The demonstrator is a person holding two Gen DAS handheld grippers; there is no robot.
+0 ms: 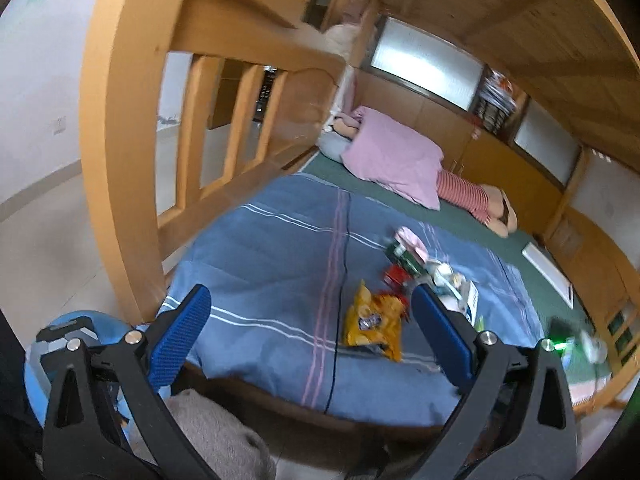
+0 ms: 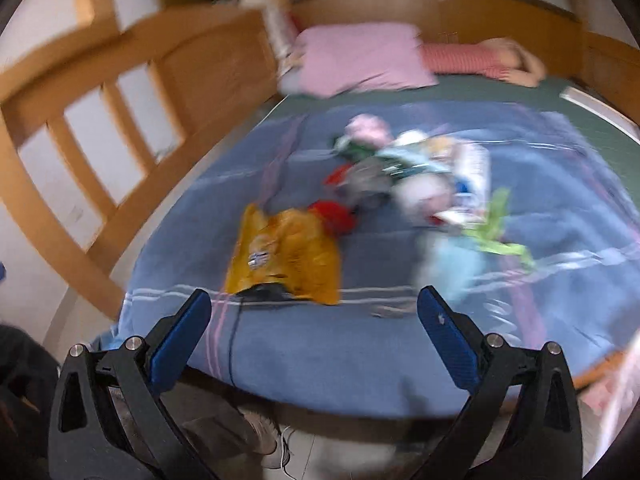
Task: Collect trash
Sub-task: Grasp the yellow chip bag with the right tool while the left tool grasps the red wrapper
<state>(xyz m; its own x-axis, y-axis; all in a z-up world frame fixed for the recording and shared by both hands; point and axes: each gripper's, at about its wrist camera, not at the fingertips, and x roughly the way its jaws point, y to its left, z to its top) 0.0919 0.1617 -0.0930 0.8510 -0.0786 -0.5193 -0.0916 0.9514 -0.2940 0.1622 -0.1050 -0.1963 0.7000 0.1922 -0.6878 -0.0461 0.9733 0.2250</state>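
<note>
Trash pile (image 2: 404, 184) on blanket (image 2: 320, 340) blurred, items indistinct; left tool (image 1: 310, 304), right tool (image 2: 314, 306) spread, empty.

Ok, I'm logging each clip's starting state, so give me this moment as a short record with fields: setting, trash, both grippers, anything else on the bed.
setting: wooden-framed bed with a blue striped blanket
trash: yellow snack bag nearest the bed's near edge; mixed pile of wrappers behind it, blurred in the right view
left gripper: open, empty, above the blanket's near edge
right gripper: open, empty, facing the yellow bag
other: pink pillow, black cable across the blanket
</note>
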